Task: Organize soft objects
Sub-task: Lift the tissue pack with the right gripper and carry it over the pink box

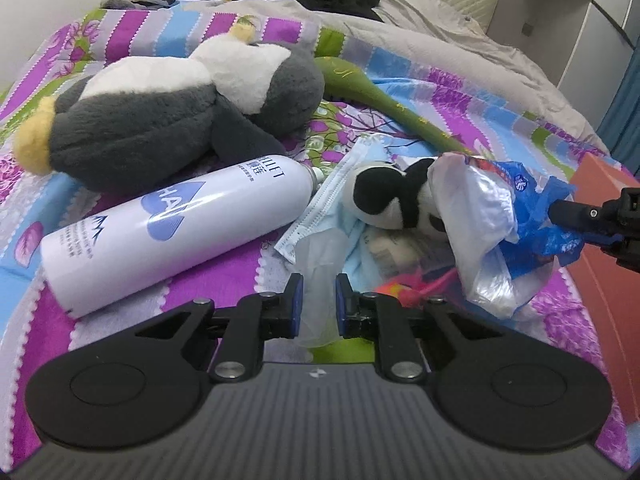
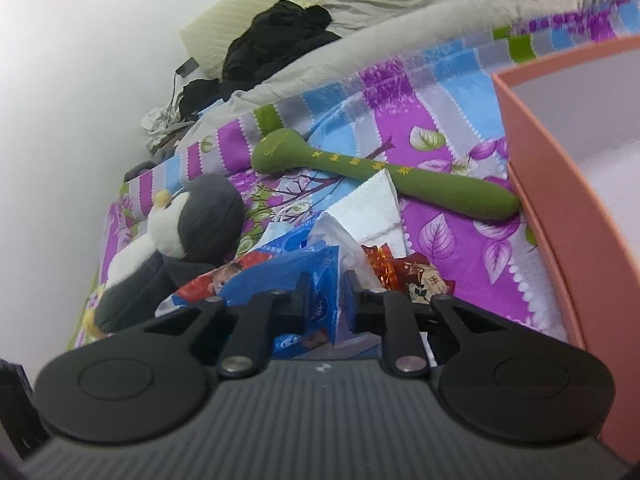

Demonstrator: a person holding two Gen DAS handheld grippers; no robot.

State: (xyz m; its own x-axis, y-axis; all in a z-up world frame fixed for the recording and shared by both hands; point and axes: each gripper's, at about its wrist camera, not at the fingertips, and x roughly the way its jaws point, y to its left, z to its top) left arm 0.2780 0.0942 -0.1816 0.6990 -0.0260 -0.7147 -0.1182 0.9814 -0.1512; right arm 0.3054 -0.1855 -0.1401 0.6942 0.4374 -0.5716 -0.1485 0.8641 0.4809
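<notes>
Item: crumpled blue-and-white plastic bag (image 2: pixel 296 276), lying on the purple, blue and green striped floral bedspread (image 2: pixel 452 240) amid the clutter, between the grey-and-white plush penguin (image 2: pixel 192 224) and the salmon-pink open box (image 2: pixel 560 200); judged very light, limp, slick-surfaced, apt to rustle and slip; best pinched at a gathered fold, not a single film layer; no true long axis, the crumple bulging upward and toward the penguin.

Right gripper (image 2: pixel 326 296): fingers narrowly parted with the bag's fold between them; whether they actually clamp it cannot be told.

Left gripper (image 1: pixel 320 300): fingers slightly apart over thin translucent film (image 1: pixel 316 320), gripping nothing that can be confirmed.

Also: small black-and-white plush panda (image 1: pixel 392 196), soft, squashable, lying half under the bag, head toward the left gripper; long green stuffed club-shaped toy (image 2: pixel 384 172), long axis running diagonally, bulb end away from the box, tail touching it; white aerosol can (image 1: pixel 172 228), rigid, on its side.
</notes>
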